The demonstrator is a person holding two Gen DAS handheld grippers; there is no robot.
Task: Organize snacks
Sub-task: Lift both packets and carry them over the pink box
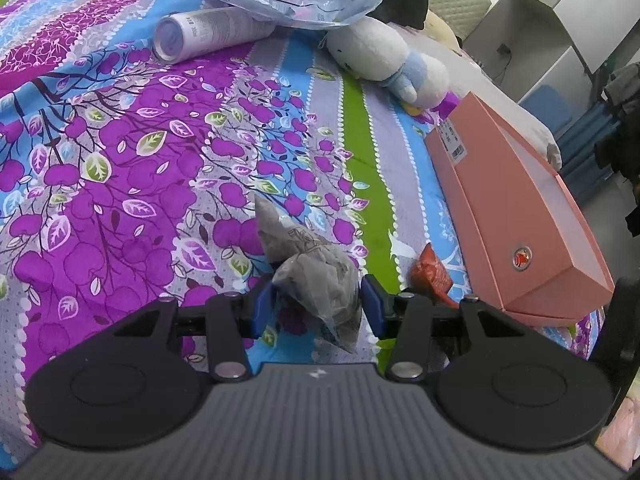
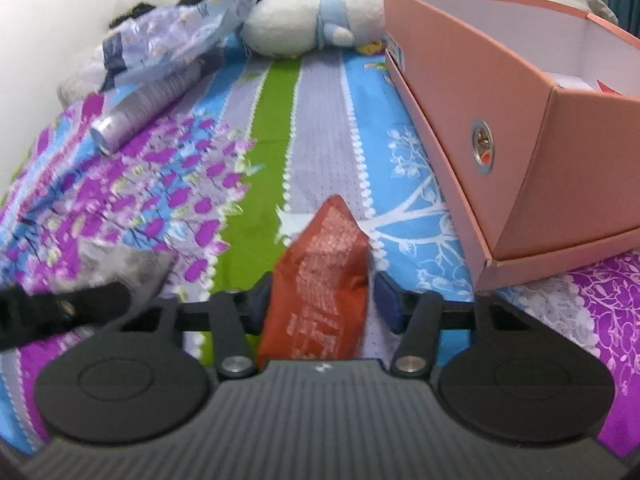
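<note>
A grey see-through snack packet (image 1: pixel 316 276) lies on the flowered bedspread (image 1: pixel 120 200), and my left gripper (image 1: pixel 318 304) is shut on it, blue pads pressing both sides. To its right lies a red snack packet (image 1: pixel 434 274), next to an open pink box (image 1: pixel 500 216). In the right wrist view that red packet (image 2: pixel 328 264) sits between the pads of my right gripper (image 2: pixel 324 300). The left pad touches it; a small gap shows at the right pad. The pink box (image 2: pixel 460 92) stands to the right. The left gripper's finger (image 2: pixel 60 312) and grey packet (image 2: pixel 132 264) show at left.
A white and blue plush toy (image 1: pixel 392 64) lies at the head of the bed, beside a lying silver bottle (image 1: pixel 200 34) and a crumpled plastic bag (image 1: pixel 312 0). White cabinets (image 1: pixel 560 20) stand beyond the bed's right edge.
</note>
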